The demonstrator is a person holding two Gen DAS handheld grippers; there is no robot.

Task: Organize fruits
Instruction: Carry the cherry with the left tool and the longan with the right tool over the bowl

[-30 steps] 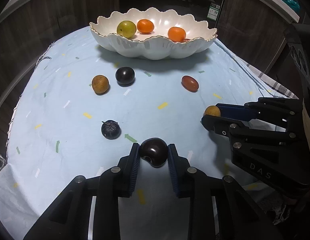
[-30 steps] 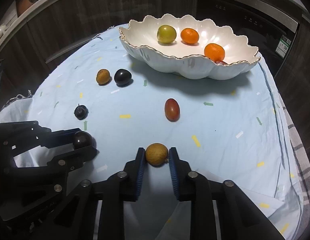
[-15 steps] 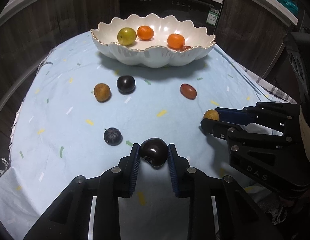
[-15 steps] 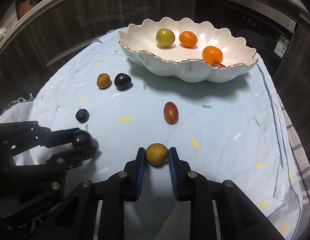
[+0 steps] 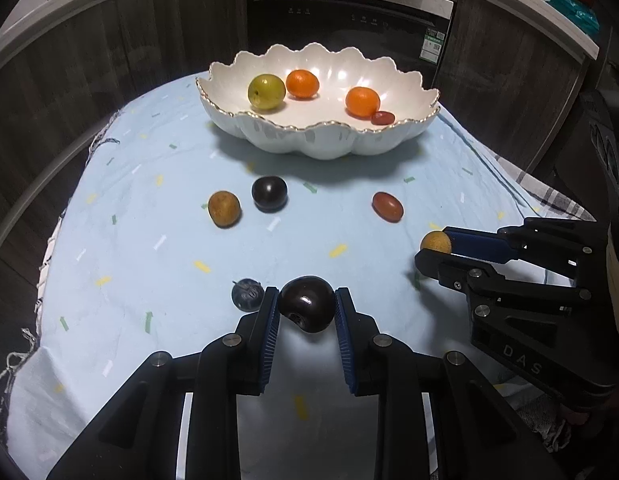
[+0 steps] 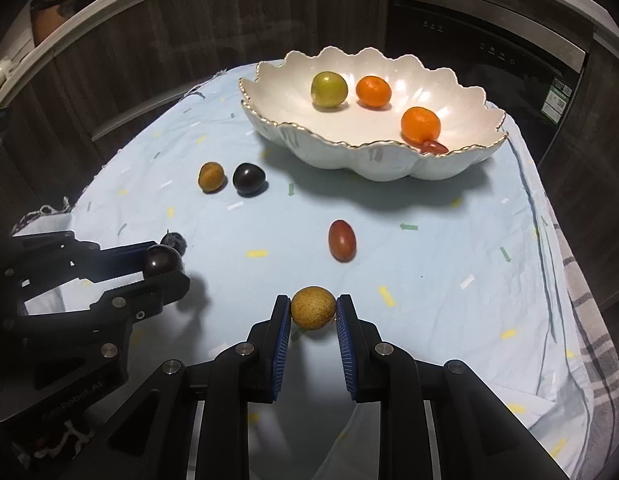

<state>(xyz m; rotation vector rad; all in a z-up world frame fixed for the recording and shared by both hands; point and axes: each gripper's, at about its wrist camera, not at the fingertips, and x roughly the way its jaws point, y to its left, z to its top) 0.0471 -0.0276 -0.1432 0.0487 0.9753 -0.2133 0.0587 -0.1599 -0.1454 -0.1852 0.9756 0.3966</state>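
Observation:
My left gripper is shut on a dark plum held above the cloth; it also shows in the right wrist view. My right gripper is shut on a tan round fruit, seen from the left wrist view. A white scalloped bowl at the far side holds a green fruit, two oranges and a small red fruit. On the cloth lie a tan fruit, a dark plum, a red oval fruit and a blueberry.
A light blue cloth with confetti marks covers the round table; a checked towel hangs at its right edge. Dark cabinets and an oven stand behind the table.
Both grippers have risen and drawn back with their fruits held; the bowl and loose fruits now sit further away in both views.

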